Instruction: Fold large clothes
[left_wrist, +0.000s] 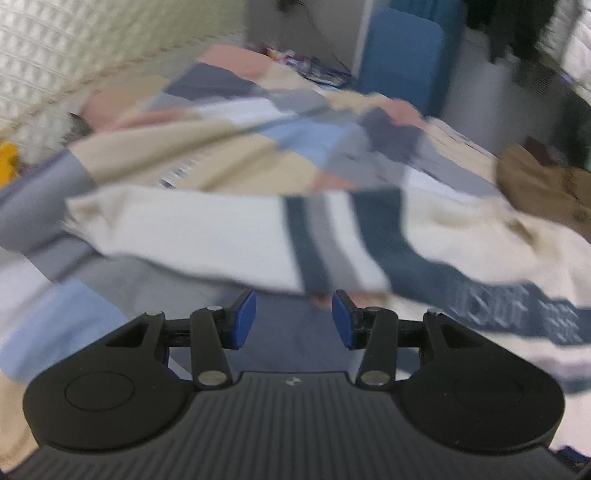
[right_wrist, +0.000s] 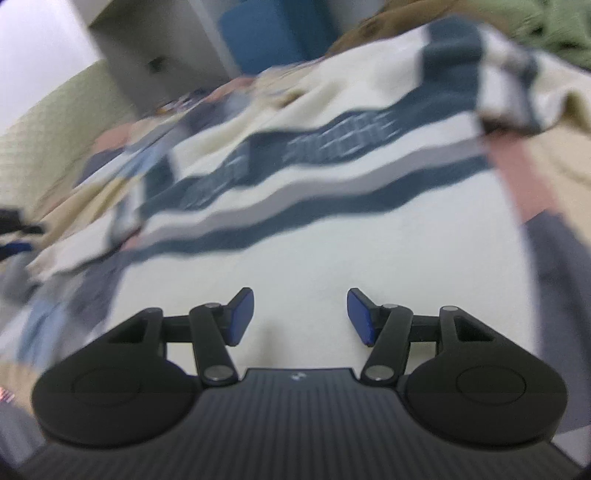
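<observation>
- Patchwork bedspread (left_wrist: 236, 107) in pink, blue, grey and beige covers the bed; both views are blurred.
- Cream sweater (right_wrist: 314, 236) with navy and grey stripes lies spread across the bedspread, rumpled at its far side.
- Left gripper (left_wrist: 293, 319) has its blue pads apart with nothing between them, just short of a sleeve edge.
- Right gripper (right_wrist: 300, 316) is spread wider, empty, over the sweater's plain cream part.
- Brown garment (left_wrist: 546, 184) lies beyond the sweater.

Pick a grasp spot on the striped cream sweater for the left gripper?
Take the sweater by its near hem edge, just ahead of the left gripper, coming in low from the front. That edge lies loose over the patchwork bedcover, and the jaws are already open toward it. Blur hides finer folds.
</observation>
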